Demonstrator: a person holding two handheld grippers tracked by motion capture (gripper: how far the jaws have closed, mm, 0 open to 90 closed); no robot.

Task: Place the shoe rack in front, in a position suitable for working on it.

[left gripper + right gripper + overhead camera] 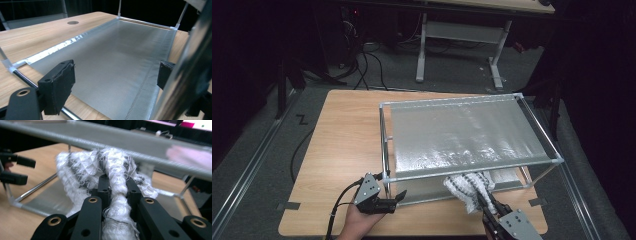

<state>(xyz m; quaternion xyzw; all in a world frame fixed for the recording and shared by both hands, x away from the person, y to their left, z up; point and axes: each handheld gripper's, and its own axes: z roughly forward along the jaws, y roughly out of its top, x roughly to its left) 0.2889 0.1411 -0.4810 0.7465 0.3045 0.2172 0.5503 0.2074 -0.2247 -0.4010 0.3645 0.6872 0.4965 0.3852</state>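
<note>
Right gripper [484, 202] fingers clamped on the white knitted cloth [468, 189], held at the near right edge of the two-tier mesh rack [472, 170], not yet laid on a tier. Left gripper [398, 199] fingers apart, empty, by the rack's near-left post. Placement looks still to do.

The high view looks forward and down from above the person's side onto the whole wooden worktop [342, 135] and the two-tier mesh rack [462, 132], with floor and another desk beyond. The left gripper view sits low, close to the rack's near left corner, and faces along the lower mesh shelf [110, 62] between its own jaws. The right gripper view sits just as low at the rack's front, very near a white fringed cloth [100, 167], looking in under the upper shelf [105, 137]. All three share the rack's front edge; the right gripper view also catches the left gripper [15, 168] at its left margin.
</note>
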